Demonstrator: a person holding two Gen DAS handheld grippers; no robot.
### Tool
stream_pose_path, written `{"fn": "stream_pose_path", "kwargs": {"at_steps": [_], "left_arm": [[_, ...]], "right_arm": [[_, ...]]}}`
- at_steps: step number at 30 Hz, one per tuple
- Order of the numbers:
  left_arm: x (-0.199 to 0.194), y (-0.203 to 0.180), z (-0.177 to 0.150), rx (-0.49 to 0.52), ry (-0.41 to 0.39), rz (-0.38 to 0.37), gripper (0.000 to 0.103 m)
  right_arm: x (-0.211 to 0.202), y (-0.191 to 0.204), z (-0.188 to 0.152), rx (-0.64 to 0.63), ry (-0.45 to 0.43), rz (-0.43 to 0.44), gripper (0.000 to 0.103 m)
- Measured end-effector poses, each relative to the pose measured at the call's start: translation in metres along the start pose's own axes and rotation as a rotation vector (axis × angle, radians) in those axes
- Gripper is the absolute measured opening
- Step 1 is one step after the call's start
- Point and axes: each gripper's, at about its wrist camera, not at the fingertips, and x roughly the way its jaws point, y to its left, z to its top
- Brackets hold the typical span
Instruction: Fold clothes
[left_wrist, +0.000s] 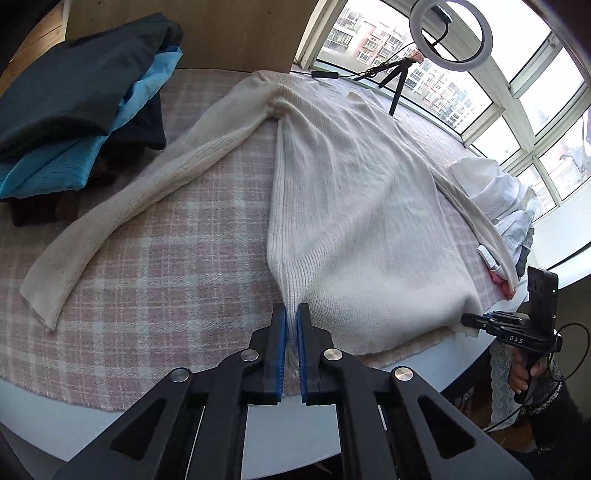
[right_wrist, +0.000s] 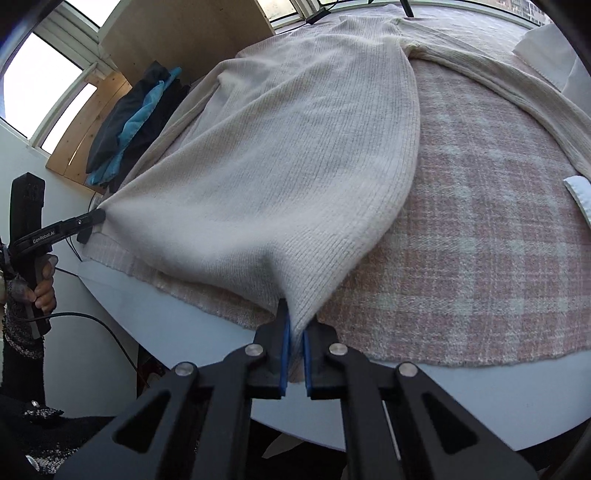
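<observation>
A cream knit sweater (left_wrist: 343, 192) lies spread on the pink plaid cloth (left_wrist: 155, 266), neck at the far side, both sleeves (left_wrist: 122, 206) stretched outward. My left gripper (left_wrist: 291, 314) is shut on the sweater's left hem corner. My right gripper (right_wrist: 296, 330) is shut on the sweater's (right_wrist: 295, 155) right hem corner, lifted a little off the cloth (right_wrist: 480, 258). The right gripper also shows in the left wrist view (left_wrist: 476, 320), and the left gripper in the right wrist view (right_wrist: 98, 218), each pinching its corner at the table's near edge.
A pile of dark and blue clothes (left_wrist: 81, 110) sits far left. White garments (left_wrist: 498, 199) lie at the right edge. A ring light on a tripod (left_wrist: 447, 33) stands by the windows. The white round table rim (right_wrist: 480, 398) is near me.
</observation>
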Motion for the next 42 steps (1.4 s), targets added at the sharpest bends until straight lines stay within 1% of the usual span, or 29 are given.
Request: {"fn": "stream_pose_path", "kwargs": {"at_steps": [1,3,5,6,7,8,10,11,13,14,15,16,18,20,22,24,26,27,29,30,31,33,35,37,38,40,42], "left_arm": [[-0.009,-0.005,0.000,0.016,-0.011,-0.015,0.005],[-0.026,-0.020,-0.003,0.050,-0.027,-0.042,0.005],[-0.036,-0.034,-0.012,0.101,-0.026,-0.048,0.005],[-0.037,-0.039,-0.016,0.116,-0.020,-0.049,0.005],[-0.033,-0.040,-0.020,0.121,-0.008,-0.046,0.005],[-0.030,-0.041,-0.024,0.124,0.004,-0.043,0.005],[-0.013,-0.035,-0.032,0.104,0.052,-0.039,0.005],[-0.003,-0.030,-0.035,0.090,0.086,-0.044,0.005],[0.017,-0.019,-0.042,0.072,0.169,-0.023,0.006],[0.022,-0.014,-0.042,0.066,0.188,-0.003,0.005],[0.027,-0.009,-0.040,0.061,0.204,0.019,0.005],[0.026,-0.006,-0.033,0.068,0.191,0.041,0.005],[0.023,-0.002,-0.011,0.094,0.142,0.085,0.005],[0.029,0.000,0.024,0.096,0.102,0.071,0.005],[0.036,0.002,0.059,0.094,0.065,0.052,0.005],[0.051,0.000,0.096,0.112,0.034,0.071,0.005],[0.068,-0.002,0.131,0.121,0.004,0.088,0.006],[0.077,-0.003,0.145,0.128,-0.012,0.117,0.008],[0.098,-0.008,0.168,0.159,-0.029,0.184,0.008],[0.109,-0.010,0.176,0.189,-0.021,0.211,0.009],[0.120,-0.011,0.182,0.226,-0.005,0.234,0.012],[0.143,-0.008,0.191,0.281,0.045,0.257,0.018],[0.162,0.000,0.196,0.302,0.098,0.276,0.019],[0.171,0.009,0.200,0.292,0.110,0.284,0.019],[0.175,0.014,0.202,0.286,0.115,0.288,0.019],[0.177,0.023,0.204,0.282,0.114,0.299,0.005],[0.174,0.028,0.206,0.285,0.099,0.312,0.005]], "right_arm": [[-0.019,0.001,0.007,0.000,-0.029,0.014,0.006],[-0.062,0.007,0.022,-0.025,-0.085,0.014,0.005],[-0.108,0.016,0.031,-0.078,-0.149,-0.019,0.005],[-0.125,0.019,0.034,-0.100,-0.174,-0.045,0.005],[-0.135,0.020,0.035,-0.105,-0.181,-0.062,0.005],[-0.136,0.019,0.033,-0.097,-0.172,-0.063,0.005],[-0.122,0.016,0.026,-0.077,-0.127,-0.051,0.006],[-0.105,0.013,0.021,-0.073,-0.078,-0.054,0.007],[-0.069,0.007,0.010,-0.071,0.051,-0.104,0.008],[-0.055,0.004,0.006,-0.073,0.107,-0.132,0.008],[-0.047,0.001,0.003,-0.074,0.140,-0.155,0.008],[-0.045,-0.001,0.004,-0.072,0.146,-0.159,0.008],[-0.052,-0.006,0.013,-0.062,0.117,-0.135,0.009],[-0.067,-0.012,0.030,-0.036,0.054,-0.118,0.022],[-0.077,-0.021,0.055,0.000,-0.020,-0.122,0.028],[-0.081,-0.033,0.085,0.040,-0.101,-0.146,0.029],[-0.078,-0.047,0.113,0.115,-0.175,-0.191,0.029],[-0.074,-0.054,0.125,0.160,-0.210,-0.208,0.029],[-0.061,-0.073,0.147,0.257,-0.231,-0.196,0.029],[-0.053,-0.083,0.158,0.306,-0.235,-0.185,0.029],[-0.046,-0.092,0.169,0.356,-0.239,-0.173,0.029],[-0.032,-0.105,0.185,0.415,-0.231,-0.139,0.029],[-0.018,-0.113,0.196,0.440,-0.218,-0.138,0.029],[-0.007,-0.121,0.205,0.455,-0.211,-0.135,0.029],[-0.002,-0.124,0.210,0.460,-0.207,-0.137,0.030],[0.008,-0.130,0.218,0.469,-0.197,-0.146,0.032],[0.018,-0.135,0.225,0.470,-0.183,-0.155,0.032]]}}
